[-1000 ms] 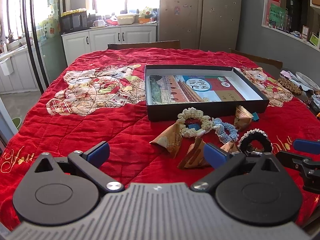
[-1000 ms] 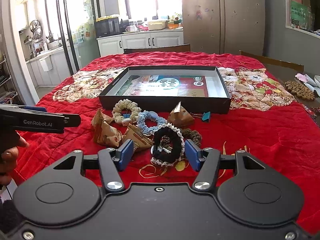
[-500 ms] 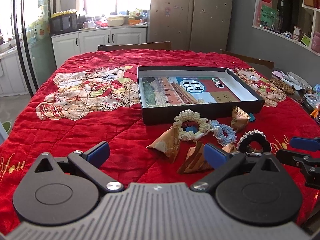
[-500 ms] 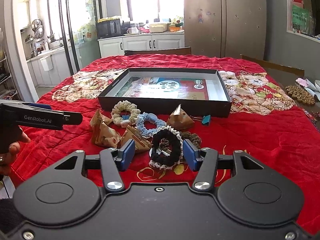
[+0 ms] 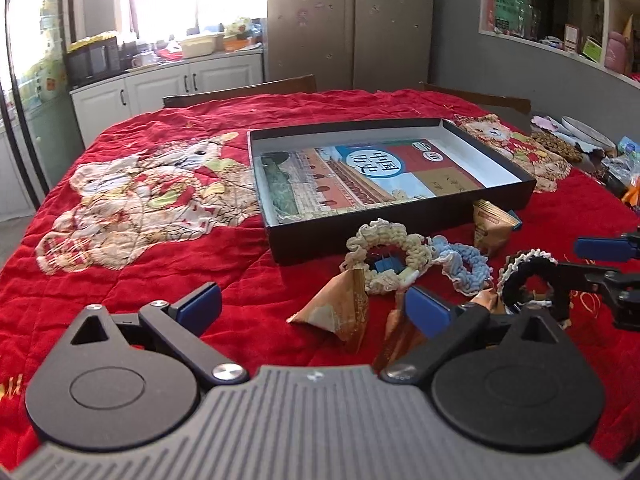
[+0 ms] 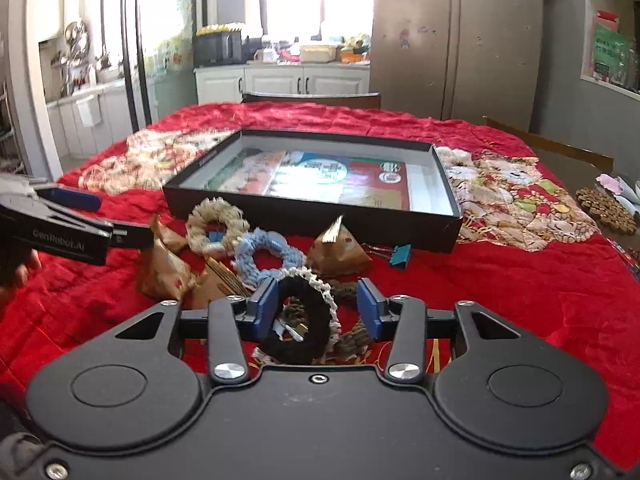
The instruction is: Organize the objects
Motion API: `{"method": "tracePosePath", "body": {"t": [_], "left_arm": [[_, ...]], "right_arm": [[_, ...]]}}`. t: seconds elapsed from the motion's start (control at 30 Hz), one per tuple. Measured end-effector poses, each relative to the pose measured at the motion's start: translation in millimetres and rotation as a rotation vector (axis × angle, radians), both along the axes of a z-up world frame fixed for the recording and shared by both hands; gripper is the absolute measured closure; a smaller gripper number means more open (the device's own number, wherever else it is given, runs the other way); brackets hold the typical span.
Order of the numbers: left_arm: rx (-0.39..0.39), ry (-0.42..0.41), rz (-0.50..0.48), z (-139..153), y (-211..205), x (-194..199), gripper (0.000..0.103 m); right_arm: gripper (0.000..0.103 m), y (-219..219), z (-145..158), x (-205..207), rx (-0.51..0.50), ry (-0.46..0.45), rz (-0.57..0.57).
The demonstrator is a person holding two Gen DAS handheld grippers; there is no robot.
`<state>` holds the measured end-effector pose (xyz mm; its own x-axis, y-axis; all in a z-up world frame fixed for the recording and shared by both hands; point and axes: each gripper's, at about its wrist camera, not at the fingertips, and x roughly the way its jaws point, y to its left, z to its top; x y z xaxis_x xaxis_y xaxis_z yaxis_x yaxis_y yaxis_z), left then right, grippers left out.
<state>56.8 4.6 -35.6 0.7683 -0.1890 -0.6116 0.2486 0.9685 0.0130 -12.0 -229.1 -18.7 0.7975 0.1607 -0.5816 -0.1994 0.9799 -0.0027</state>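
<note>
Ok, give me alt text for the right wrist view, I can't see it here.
The right tongs straddle a black scrunchie with pale trim on a red quilt, their jaws closing in on it. Behind it lie a blue scrunchie, a cream scrunchie and brown pyramid packets, before an open black box.

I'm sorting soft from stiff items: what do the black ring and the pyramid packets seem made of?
Black ring: looks like stretchy knitted or crocheted yarn, matte, with pale lacy edging, probably a scrunchie. Pyramid packets: apparently creased printed paper or foil-lined wrap, slightly glossy, with sharp folded edges; uncertain which.
</note>
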Motion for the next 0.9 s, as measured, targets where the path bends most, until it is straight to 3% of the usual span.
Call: {"method": "tracePosePath", "body": {"t": [0.27, 0.5, 0.7, 0.9], "left_arm": [[-0.039, 0.016, -0.054, -2, -4, 10, 0.015], [-0.137, 0.032, -0.063, 8, 13, 14, 0.018], [-0.109, 0.049, -0.058, 3, 17, 18, 0.019], [-0.106, 0.139, -0.086, -18, 10, 29, 0.041]], "right_arm": [[0.077, 2, -14, 13, -0.025, 0.045, 0.055], [0.077, 1, -16, 14, -0.003, 0.045, 0.065], [0.080, 3, -17, 16, -0.015, 0.051, 0.070], [0.086, 4, -24, 23, -0.017, 0.074, 0.071]]}}
